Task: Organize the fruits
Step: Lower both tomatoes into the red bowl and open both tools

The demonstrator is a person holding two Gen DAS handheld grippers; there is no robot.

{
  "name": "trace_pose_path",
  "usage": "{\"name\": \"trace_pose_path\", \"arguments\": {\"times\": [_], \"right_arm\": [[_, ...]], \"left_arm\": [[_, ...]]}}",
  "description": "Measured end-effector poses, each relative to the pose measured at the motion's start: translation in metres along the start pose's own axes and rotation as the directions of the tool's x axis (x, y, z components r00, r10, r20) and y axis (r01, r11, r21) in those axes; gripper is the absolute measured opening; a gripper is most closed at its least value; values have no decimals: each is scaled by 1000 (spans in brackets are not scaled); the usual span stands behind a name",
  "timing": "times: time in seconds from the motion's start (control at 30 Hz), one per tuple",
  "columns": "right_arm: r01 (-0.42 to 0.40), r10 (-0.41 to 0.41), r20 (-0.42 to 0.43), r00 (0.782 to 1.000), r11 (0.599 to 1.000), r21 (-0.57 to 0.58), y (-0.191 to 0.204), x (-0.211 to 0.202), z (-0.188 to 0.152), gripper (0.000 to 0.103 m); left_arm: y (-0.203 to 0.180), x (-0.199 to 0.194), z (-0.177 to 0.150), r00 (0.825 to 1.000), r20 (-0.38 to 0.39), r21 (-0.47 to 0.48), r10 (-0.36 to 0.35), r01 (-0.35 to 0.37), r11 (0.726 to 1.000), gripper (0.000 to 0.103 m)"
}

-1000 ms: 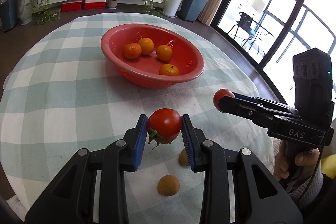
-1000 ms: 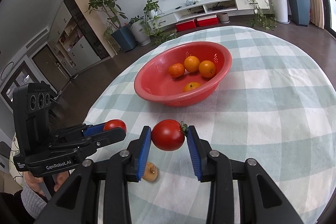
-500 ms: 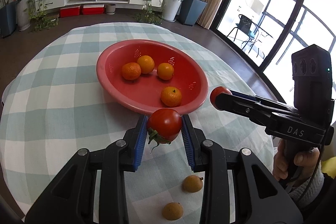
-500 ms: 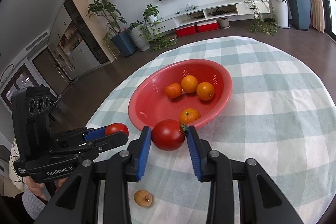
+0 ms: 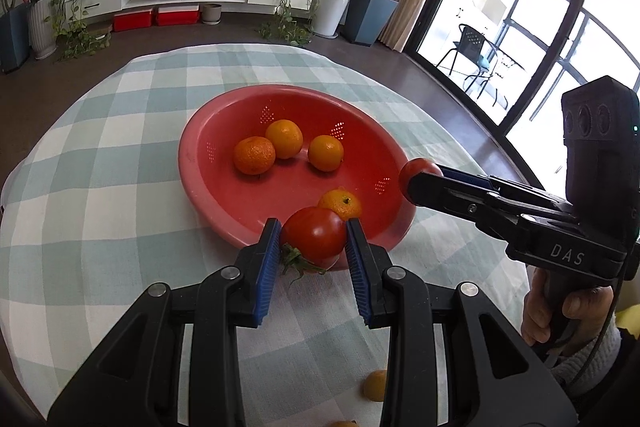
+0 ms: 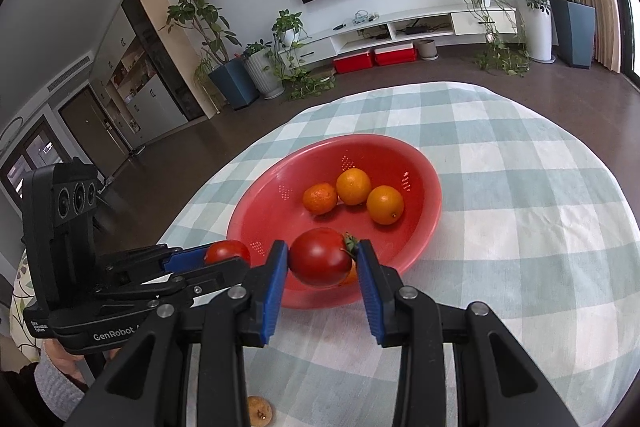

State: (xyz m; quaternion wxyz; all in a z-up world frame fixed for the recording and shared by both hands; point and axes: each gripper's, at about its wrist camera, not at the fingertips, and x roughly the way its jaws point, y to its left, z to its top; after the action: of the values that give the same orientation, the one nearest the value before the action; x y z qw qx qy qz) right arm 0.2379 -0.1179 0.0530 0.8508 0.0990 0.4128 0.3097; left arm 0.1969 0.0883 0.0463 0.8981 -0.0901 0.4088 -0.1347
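My left gripper (image 5: 313, 241) is shut on a red tomato (image 5: 314, 237) with a green stem, held over the near rim of the red bowl (image 5: 192, 179). My right gripper (image 6: 322, 259) is shut on a second red tomato (image 6: 320, 257), also at the bowl's (image 6: 256, 203) near rim. Each gripper shows in the other's view: the right one (image 5: 420, 175) with its tomato at the bowl's right edge, the left one (image 6: 228, 253) at the bowl's left. Several oranges (image 5: 284, 139) (image 6: 352, 187) lie inside the bowl.
The bowl sits on a round table with a green and white checked cloth (image 5: 100, 155). Small brownish fruits lie on the cloth near me (image 5: 376, 385) (image 6: 259, 409). A hand (image 5: 560, 311) grips the right tool's handle. Beyond the table are plants, a TV wall and a glass door.
Both grippers, each still holding its tomato, have moved forward across the cloth from over the small fruits to the bowl's near rim.
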Motion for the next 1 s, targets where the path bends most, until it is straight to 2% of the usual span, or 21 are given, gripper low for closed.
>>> {"name": "trace_pose_path", "arguments": {"times": [1.0], "right_arm": [[42,-46,-91,995,998,-52,-9,57,15,38]], "left_arm": [[9,45,24,998,-44,28,35,-34,999,30]]}}
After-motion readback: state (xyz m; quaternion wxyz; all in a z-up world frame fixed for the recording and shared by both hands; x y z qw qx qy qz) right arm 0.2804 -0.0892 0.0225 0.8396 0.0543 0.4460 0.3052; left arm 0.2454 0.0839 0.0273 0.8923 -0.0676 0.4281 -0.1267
